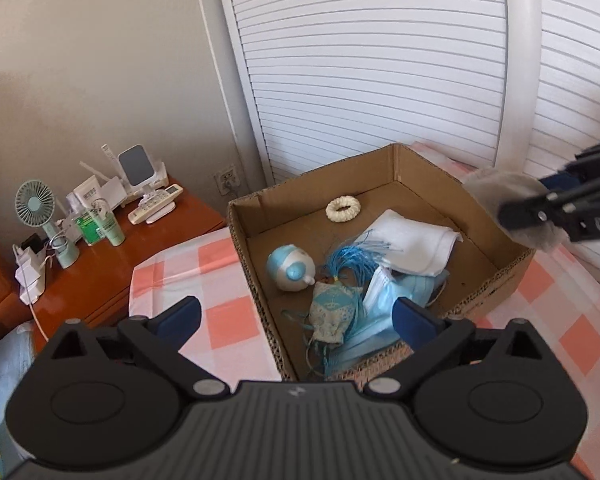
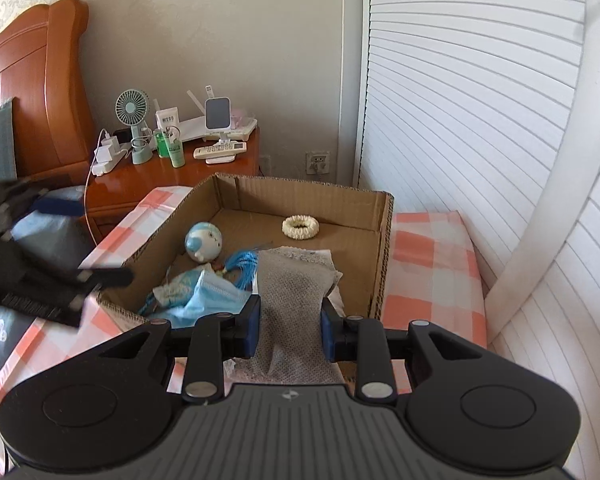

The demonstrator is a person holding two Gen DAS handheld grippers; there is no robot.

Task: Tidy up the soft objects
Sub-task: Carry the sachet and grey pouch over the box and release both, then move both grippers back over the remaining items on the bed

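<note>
Checked bedspread [image 1: 228,320] carries an open cardboard box [image 1: 416,164] holding soft items. Left gripper [image 1: 296,316] jaws stand wide apart, empty, above the box; right gripper [image 2: 288,324] is clamped on a grey cloth [image 2: 290,292] over the box.

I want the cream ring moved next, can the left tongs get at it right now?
Probably yes: the left tongs are open and empty, and the ring lies alone on the box floor, nothing covering it.

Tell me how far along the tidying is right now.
Already in the cardboard box: scrunchie, white cloth, face masks, round blue toy. Right gripper holds a grey cloth over the box, unreleased. Left gripper is open, empty.
</note>
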